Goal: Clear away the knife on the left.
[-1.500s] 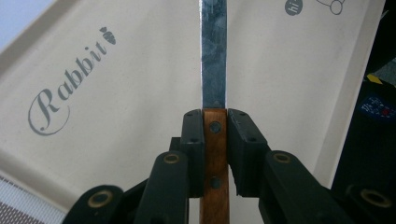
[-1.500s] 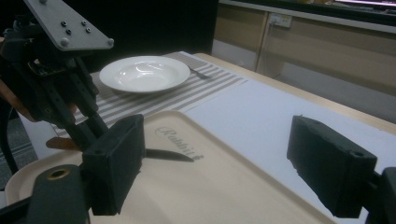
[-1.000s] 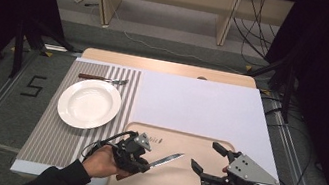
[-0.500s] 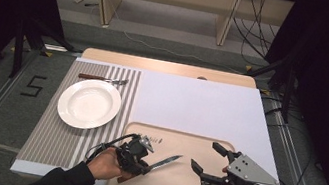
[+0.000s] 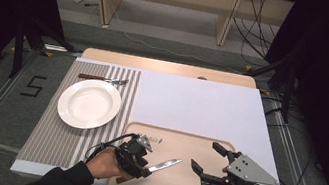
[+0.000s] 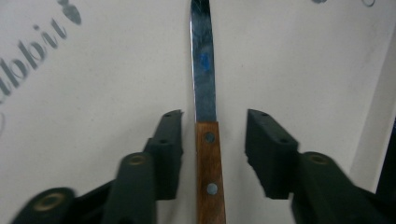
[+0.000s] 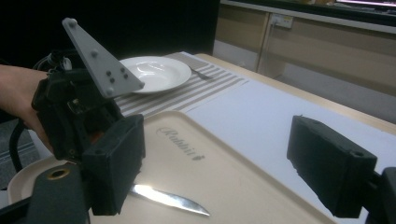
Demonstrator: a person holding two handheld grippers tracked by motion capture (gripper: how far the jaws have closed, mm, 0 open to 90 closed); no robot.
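A wooden-handled table knife [image 6: 208,140] lies on the beige tray [image 5: 204,145], between the left gripper's [image 5: 140,162] jaws, which have just been opening and no longer press it. The right gripper [image 5: 210,157] hovers spread wide and empty above the tray. Judging by the plate [image 5: 89,104] and fork [image 5: 104,79] on the striped placemat [image 5: 50,139], moving the knife there remains undone.

The word "Rabbit" is printed in dark curly letters on the tray [image 7: 261,186], just past the fingers [image 7: 116,158] of the right gripper. A big black number "5" [image 5: 33,85] is marked on the floor, far from all the fingers.
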